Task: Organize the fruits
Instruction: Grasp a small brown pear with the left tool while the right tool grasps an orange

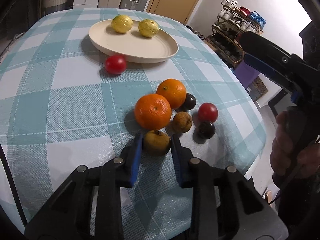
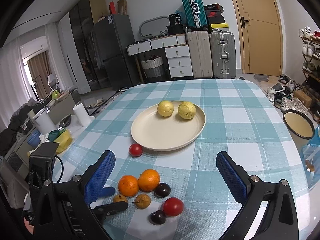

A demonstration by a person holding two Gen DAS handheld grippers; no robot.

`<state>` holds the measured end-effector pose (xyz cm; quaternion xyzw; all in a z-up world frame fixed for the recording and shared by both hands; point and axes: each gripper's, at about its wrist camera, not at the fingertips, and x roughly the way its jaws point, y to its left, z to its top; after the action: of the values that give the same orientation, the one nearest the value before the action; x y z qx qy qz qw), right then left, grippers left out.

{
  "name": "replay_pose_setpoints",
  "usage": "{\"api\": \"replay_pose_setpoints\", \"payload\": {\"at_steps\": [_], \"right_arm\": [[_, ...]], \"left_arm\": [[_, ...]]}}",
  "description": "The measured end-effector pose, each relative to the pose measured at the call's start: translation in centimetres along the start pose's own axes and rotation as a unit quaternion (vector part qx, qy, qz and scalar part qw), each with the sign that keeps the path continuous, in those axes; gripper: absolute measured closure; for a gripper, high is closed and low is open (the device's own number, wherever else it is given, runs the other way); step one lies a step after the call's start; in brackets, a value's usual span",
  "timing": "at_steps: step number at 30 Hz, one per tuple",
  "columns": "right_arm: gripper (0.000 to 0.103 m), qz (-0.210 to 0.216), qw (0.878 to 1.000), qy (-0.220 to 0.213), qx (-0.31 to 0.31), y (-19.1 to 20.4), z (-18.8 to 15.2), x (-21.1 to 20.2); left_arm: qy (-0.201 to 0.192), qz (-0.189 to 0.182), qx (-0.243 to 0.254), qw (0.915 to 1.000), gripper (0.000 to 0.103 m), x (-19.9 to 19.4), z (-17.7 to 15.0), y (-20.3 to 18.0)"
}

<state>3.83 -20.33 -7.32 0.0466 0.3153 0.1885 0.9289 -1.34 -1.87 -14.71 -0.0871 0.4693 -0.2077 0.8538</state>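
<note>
**Left gripper clamped on a small brown fruit at the near end of the pile**

The left gripper [image 1: 156, 143] has its blue pads pressed to both sides of a small yellow-brown fruit [image 1: 157, 142] low in the centre of the left wrist view, the fruit resting on the cloth. The right gripper [image 2: 165, 160] hangs with its jaws wide apart and nothing between them, above the checked tablecloth [image 2: 230, 120].

Just beyond the held fruit lie two oranges [image 1: 153, 114] touching each other, a second brown fruit [image 1: 182, 122], two dark plums [image 1: 206, 130] and a red tomato [image 1: 208, 112], all crowded close. To the left of the pile the cloth is bare toward the frame's left edge; to the right the table's edge falls away near the plums.

Further up, a cream plate [image 1: 140, 48] sits on the cloth with a lone red tomato [image 1: 115, 64] against its near rim. Two yellow guavas [image 1: 122, 23] rest at the plate's far side, slightly apart; the rest of the plate is bare.

Behind the table stand suitcases [image 2: 222, 55], a white drawer unit [image 2: 178, 60], a tan door [image 2: 260, 26] and a shoe rack [image 1: 236, 32].
</note>
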Motion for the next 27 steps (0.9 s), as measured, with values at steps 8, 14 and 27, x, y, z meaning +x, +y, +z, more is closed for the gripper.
{"api": "replay_pose_setpoints", "payload": {"at_steps": [8, 14, 27], "right_arm": [[0.000, -0.002, 1.000, 0.006, 0.004, 0.0, -0.1, 0.4], [0.000, 0.003, 1.000, 0.012, 0.008, -0.2, -0.3, 0.8], [0.000, 0.036, 0.997, 0.067, 0.000, -0.1, -1.7, 4.1]], "left_arm": [[-0.005, -0.007, -0.001, 1.0000, 0.078, -0.4, -0.3, 0.1], [-0.017, -0.007, -0.002, 0.9998, 0.078, -1.6, -0.1, 0.4], [-0.048, 0.000, -0.011, 0.9988, 0.078, -4.6, 0.6, 1.8]]}}
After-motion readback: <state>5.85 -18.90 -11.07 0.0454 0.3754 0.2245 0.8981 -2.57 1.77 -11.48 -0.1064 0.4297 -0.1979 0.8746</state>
